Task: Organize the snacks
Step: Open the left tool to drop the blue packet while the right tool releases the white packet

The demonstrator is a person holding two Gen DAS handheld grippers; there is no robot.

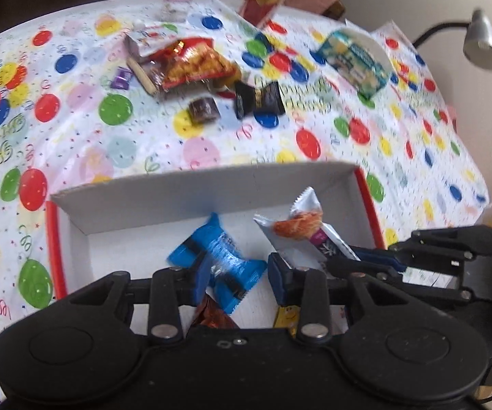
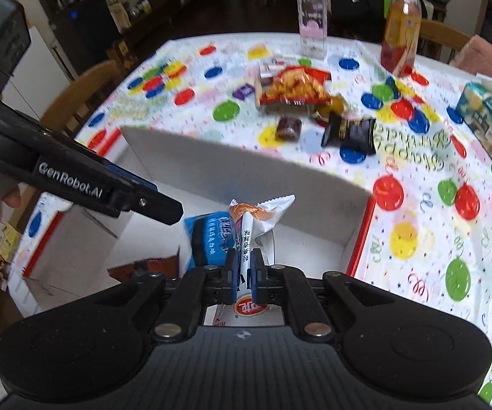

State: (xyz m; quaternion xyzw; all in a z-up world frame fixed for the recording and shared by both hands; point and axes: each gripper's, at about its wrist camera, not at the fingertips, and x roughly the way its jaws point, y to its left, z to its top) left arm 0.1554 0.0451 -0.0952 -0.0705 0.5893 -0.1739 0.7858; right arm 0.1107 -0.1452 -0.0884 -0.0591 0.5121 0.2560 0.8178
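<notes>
Left wrist view: the left gripper point(image 1: 237, 278) is hovering spread and empty over the white box point(image 1: 194, 188), where a blue packet point(image 1: 218, 249) is lying; several snacks are waiting on the tablecloth point(image 1: 211, 150). Right wrist view: the right gripper point(image 2: 243, 270) is pinching a silver packet point(image 2: 259, 218) above the box interior

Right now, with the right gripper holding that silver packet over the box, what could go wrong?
The right gripper pinches the silver packet near one end, so it could swing or slip. Let go here, it would probably land on the blue packet, not the bare floor of the box. The open left gripper hovers close by, so the two could bump.
</notes>
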